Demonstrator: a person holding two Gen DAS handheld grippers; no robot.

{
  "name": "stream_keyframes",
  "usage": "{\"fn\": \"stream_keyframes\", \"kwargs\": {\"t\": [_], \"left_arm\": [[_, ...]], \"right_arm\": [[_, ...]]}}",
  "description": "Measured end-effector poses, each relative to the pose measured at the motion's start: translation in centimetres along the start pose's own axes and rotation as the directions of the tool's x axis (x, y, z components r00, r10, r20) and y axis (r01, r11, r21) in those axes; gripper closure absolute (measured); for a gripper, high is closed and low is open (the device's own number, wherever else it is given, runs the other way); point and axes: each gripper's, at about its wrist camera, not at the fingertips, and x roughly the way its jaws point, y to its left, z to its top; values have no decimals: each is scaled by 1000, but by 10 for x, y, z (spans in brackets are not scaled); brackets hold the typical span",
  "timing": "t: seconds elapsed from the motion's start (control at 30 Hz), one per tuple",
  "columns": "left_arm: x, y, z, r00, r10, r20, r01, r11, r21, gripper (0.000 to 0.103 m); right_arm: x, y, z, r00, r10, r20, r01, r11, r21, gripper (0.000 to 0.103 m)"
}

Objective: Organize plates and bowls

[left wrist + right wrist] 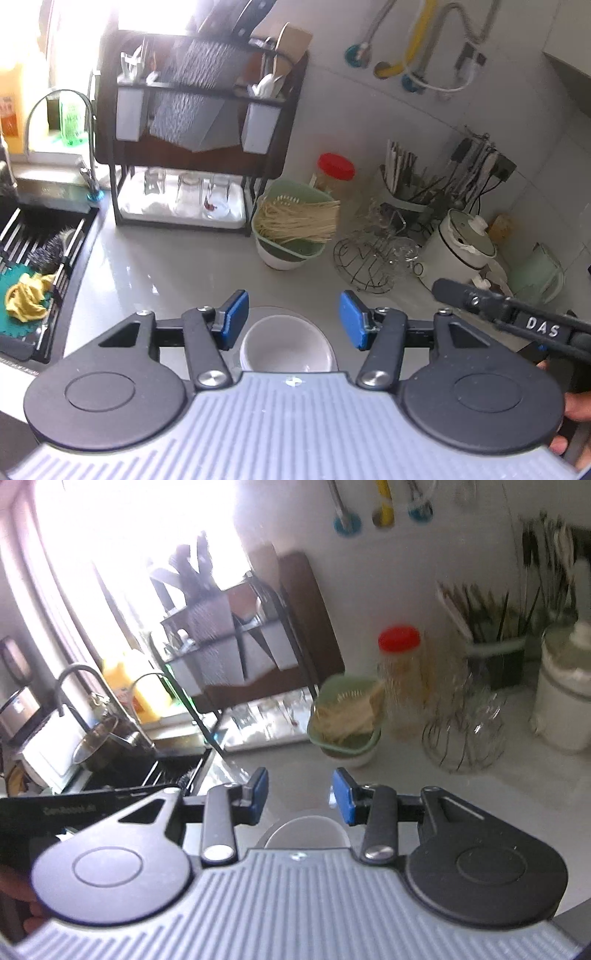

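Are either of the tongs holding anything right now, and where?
No. Left tongs and right tongs are open and empty, above the bowl.

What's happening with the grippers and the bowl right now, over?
Left gripper open, empty. Right gripper open, empty. White bowl sits on grey plate on the counter, below both. Nothing in the way.

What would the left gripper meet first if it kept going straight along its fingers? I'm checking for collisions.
Probably the white bowl on the grey counter, low between the open left gripper fingers. Depth is unclear, so it might pass above the bowl and reach the counter beyond.
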Motion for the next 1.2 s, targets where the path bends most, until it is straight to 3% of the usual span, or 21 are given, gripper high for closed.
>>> {"fn": "stream_keyframes", "kwargs": {"t": [0.13, 0.43, 0.53, 0.63, 1.0, 1.2], "left_arm": [[-28, -25, -22, 1000, 5, 29, -6, 1000, 22, 36], [-71, -59, -74, 998, 52, 38, -53, 998, 41, 27], [-80, -65, -92, 996, 85, 28, -86, 996, 36, 18], [-90, -69, -109, 993, 112, 28, -112, 993, 23, 9], [-114, -83, -147, 986, 168, 13, -169, 985, 34, 4], [-112, -81, -156, 985, 173, 1, -173, 983, 61, 4]], "right_arm": [[-39, 2, -10, 998, 8, 60, -5, 999, -42, 51], [-97, -2, -46, 995, 6, 100, 3, 996, -92, 49], [-111, -5, -58, 994, 0, 112, 11, 995, -96, 28], [-121, -7, -70, 994, 6, 112, 6, 995, -104, 21], [-144, -13, -108, 993, -12, 117, 23, 995, -95, 18], [-139, -15, -122, 997, -28, 72, 33, 997, -70, 18]]}}
